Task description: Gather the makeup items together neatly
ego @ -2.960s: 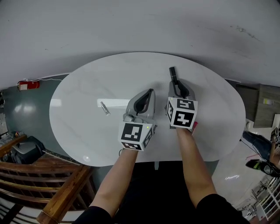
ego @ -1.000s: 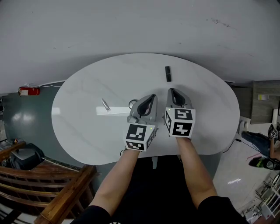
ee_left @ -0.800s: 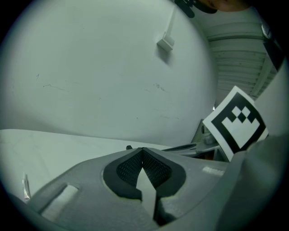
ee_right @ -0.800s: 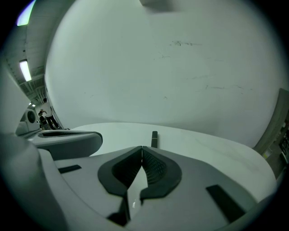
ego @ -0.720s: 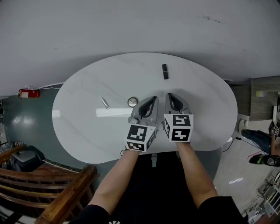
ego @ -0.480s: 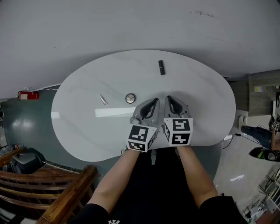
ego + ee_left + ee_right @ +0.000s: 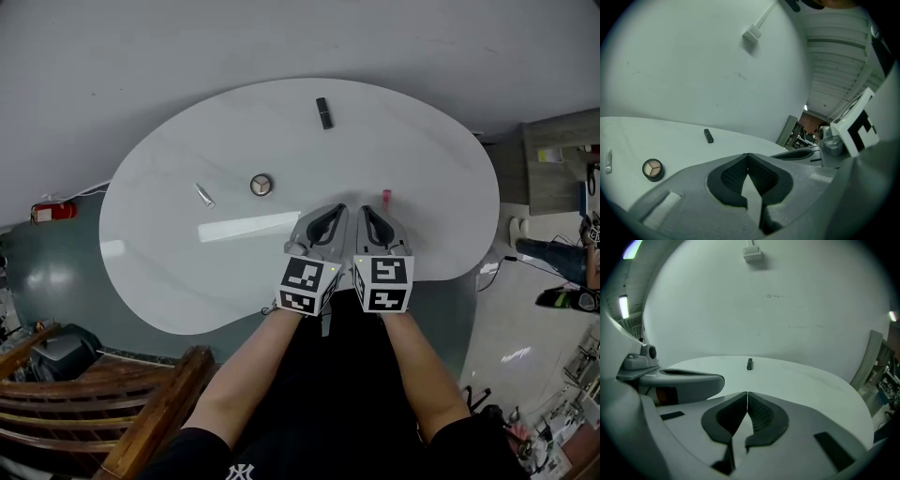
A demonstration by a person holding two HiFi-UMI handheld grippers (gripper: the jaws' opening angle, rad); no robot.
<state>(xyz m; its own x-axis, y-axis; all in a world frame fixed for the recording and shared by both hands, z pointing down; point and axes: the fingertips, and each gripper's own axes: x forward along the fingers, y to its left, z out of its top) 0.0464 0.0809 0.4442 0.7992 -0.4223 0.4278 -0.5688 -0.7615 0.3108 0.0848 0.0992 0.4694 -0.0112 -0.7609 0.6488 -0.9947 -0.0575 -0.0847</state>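
A person holds two grippers side by side over the near edge of a white oval table (image 7: 450,187), forearms stretched out from the bottom of the head view. The left gripper (image 7: 334,212) has its claw pressed together, the dark pads meeting at the tip with nothing between them. The right gripper (image 7: 367,212) is pressed together as well and carries nothing. Their grey bodies run almost parallel and close to each other, with the marker cubes at the rear.

The makeup items lie scattered on the tabletop. A round compact (image 7: 261,185) sits open-faced near the middle, showing three tan shades in the left gripper view. A small silver tube (image 7: 203,195) lies just to the left of the compact, angled on the surface. A black tube (image 7: 324,112) lies well beyond the compact and to its right, near the table's far edge. A small pink item (image 7: 385,197) lies to the right of the compact, just beside the right gripper's tip; what it is cannot be made out. Both grippers are to the right of the compact and nearer the person, apart from it. A wooden railing (image 7: 141,412) stands below and left of the compact, off the table.
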